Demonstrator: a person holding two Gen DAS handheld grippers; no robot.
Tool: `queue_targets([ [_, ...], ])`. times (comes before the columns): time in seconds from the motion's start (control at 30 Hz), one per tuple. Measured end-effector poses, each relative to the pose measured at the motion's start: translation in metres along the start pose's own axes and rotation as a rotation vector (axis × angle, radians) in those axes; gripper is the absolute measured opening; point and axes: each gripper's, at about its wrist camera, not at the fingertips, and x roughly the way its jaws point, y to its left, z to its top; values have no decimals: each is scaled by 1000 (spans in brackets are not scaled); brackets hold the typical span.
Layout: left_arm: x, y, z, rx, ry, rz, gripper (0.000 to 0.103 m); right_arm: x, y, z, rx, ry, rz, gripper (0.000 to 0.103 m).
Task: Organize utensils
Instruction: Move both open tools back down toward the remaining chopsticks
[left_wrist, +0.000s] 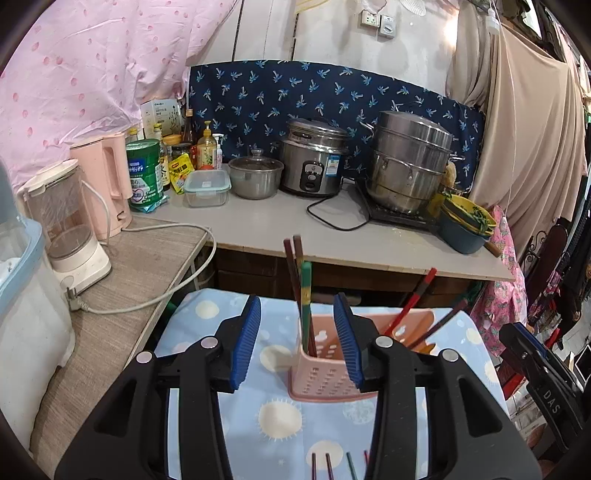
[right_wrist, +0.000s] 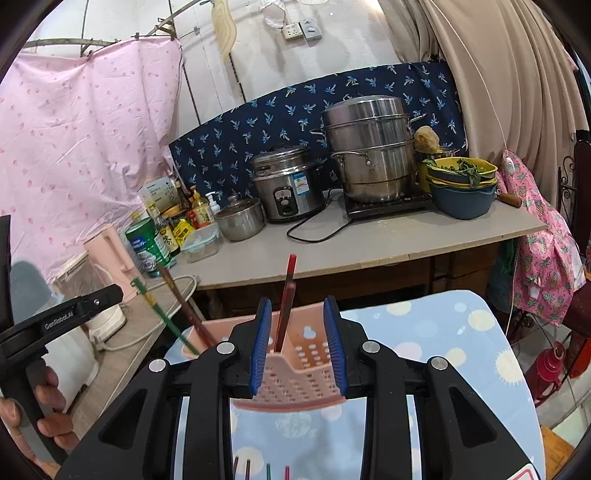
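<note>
A pink perforated utensil holder stands on a blue cloth with sun prints. A green chopstick and a dark brown pair stand in its left end. Red chopsticks lean out of its right end. My left gripper is open just in front of the left end, and the green chopstick shows in the gap, untouched. My right gripper is open at the other end, with a red chopstick standing free between its fingers. Several loose chopsticks lie on the cloth beneath the grippers.
Behind the cloth runs a grey counter with a rice cooker, a steel steamer pot, stacked bowls, a small lidded pot and bottles. A pink kettle, a blender and a white cable sit at the left.
</note>
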Motion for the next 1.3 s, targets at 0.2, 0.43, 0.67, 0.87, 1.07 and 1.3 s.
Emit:
queue_targets([
  [0.2,-18,-3,-26,34,15,23,39,-24,7,-23,-22,28,12,29],
  [0.43,-34,-3,-55,42,51,26,39,-48,15,-56,-57,67,9,30],
  [0.67,-46,1,-84,44,92,34,39,-70,16,-84,-55,91,3,30],
  [0.87,-55,8,-111,43,131,38,39,-83,14,-111,-47,125,-4,30],
  [1.07,-59,11,-147,55,180,46,39,-94,12,-145,-55,168,-27,30],
  [1.3,-59,15,-187,47,247,34,39,-101,7,-192,-60,236,-46,30],
])
